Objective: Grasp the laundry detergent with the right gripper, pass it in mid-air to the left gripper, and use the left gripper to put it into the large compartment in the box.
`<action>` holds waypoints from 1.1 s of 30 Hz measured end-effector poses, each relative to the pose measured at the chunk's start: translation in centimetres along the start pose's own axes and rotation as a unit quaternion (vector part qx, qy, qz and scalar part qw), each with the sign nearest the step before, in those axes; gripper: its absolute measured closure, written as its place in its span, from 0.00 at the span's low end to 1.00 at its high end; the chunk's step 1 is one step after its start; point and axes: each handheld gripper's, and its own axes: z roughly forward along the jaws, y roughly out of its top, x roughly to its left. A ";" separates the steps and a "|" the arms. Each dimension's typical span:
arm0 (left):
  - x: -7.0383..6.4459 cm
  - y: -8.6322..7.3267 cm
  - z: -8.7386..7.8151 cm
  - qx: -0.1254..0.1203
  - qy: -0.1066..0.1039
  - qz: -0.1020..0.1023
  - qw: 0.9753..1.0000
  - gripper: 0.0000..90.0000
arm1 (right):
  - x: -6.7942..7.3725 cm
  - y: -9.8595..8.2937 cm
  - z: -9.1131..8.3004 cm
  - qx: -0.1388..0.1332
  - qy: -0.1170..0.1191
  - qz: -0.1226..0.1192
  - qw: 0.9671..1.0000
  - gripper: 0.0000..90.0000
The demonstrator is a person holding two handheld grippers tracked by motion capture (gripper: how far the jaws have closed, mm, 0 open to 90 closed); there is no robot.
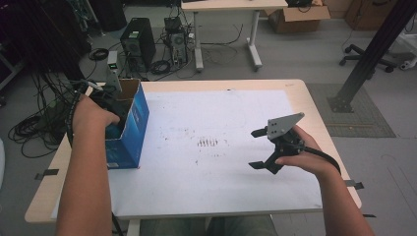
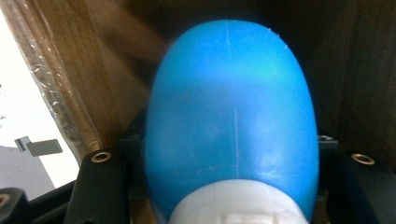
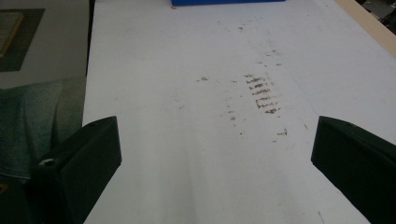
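Note:
A smooth blue rounded object point(image 2: 231, 107) with a white cap point(image 2: 236, 207) at its near end sits between the two jaws of my left gripper point(image 2: 232, 182), which press on its sides. That left gripper point(image 1: 112, 109) reaches down into an open blue cardboard box point(image 1: 134, 129) at the table's left edge; the box's brown inner wall point(image 2: 70, 70) surrounds the object. My right gripper point(image 1: 256, 149) hovers over the right half of the table, jaws wide apart with nothing between them point(image 3: 215, 154).
White paper point(image 1: 221, 113) with small dark smudges point(image 3: 261, 95) covers the wooden table point(image 1: 314, 113). The blue box's edge point(image 3: 229, 2) lies far ahead of the right gripper. Beyond the table are computer towers, cables and another desk.

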 end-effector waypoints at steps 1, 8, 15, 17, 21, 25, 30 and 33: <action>0.0 0.0 0.0 0.000 0.000 0.001 1.000 0.42 | 0.0 0.0 0.0 0.001 -0.001 0.001 1.000 0.02; 0.0 0.0 0.0 -0.001 0.002 -0.001 1.000 0.42 | 0.1 -0.3 -0.1 0.000 -0.001 0.003 1.000 0.02; -0.1 -0.1 -0.1 0.001 -0.001 0.000 1.000 0.40 | 0.0 -0.3 -0.2 0.000 -0.001 0.001 1.000 0.02; -0.1 -0.1 -0.1 0.000 -0.001 0.000 1.000 0.40 | 0.0 -0.3 -0.2 0.000 -0.001 0.001 1.000 0.02; -0.1 -0.2 -0.6 -0.004 -0.003 0.001 1.000 0.39 | 0.0 -0.3 -0.3 -0.001 0.000 0.000 1.000 0.02; -0.1 -0.3 -1.1 -0.005 -0.004 0.001 1.000 0.38 | 0.0 -0.2 -0.3 -0.001 0.000 0.000 1.000 0.02; -0.5 -0.4 -1.7 -0.010 0.000 0.002 1.000 0.35 | 0.1 -0.1 -0.4 -0.002 0.000 -0.003 1.000 0.02; -0.7 -0.7 -2.5 -0.013 0.008 0.001 1.000 0.34 | 0.1 0.0 -0.5 -0.004 0.000 -0.004 1.000 0.02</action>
